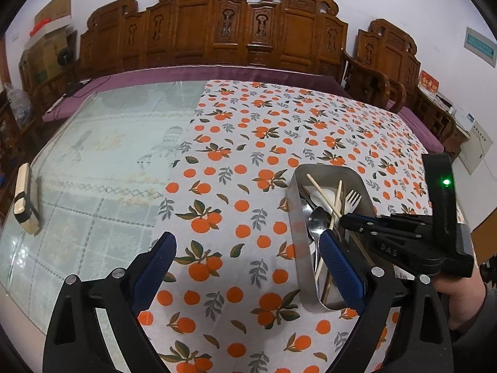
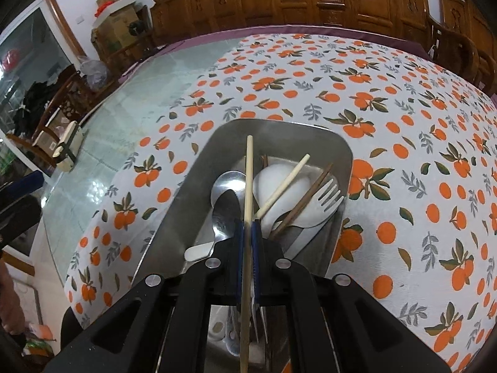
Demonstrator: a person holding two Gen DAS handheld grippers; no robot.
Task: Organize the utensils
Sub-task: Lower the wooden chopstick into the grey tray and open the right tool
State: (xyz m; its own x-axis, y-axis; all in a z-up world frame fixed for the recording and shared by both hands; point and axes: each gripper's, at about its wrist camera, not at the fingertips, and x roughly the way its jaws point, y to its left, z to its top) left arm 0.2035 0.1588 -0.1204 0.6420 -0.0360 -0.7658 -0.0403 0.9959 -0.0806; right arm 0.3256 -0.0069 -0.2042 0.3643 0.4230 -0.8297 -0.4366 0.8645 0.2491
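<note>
A steel tray (image 2: 273, 126) sits on the orange-print tablecloth. It holds a metal spoon (image 2: 225, 211), a white spoon (image 2: 279, 186), a white fork (image 2: 326, 195), brown chopsticks (image 2: 312, 191) and a loose pale chopstick (image 2: 287, 181). My right gripper (image 2: 247, 222) hangs over the tray, shut on a second pale chopstick (image 2: 249, 180) that points toward the far rim. In the left wrist view my left gripper (image 1: 248, 244) is open wide with nothing between its fingers. Its right finger (image 1: 334, 255) overlaps the tray (image 1: 298, 242), and the right gripper (image 1: 341, 217) reaches in from the right.
A wooden block with a black band (image 1: 26, 199) lies on the bare glass at the table's left. A carved wooden bench (image 1: 217, 37) runs behind the table. A person's hand (image 1: 466, 298) holds the right gripper. Cardboard boxes (image 2: 118, 9) stand at the back left.
</note>
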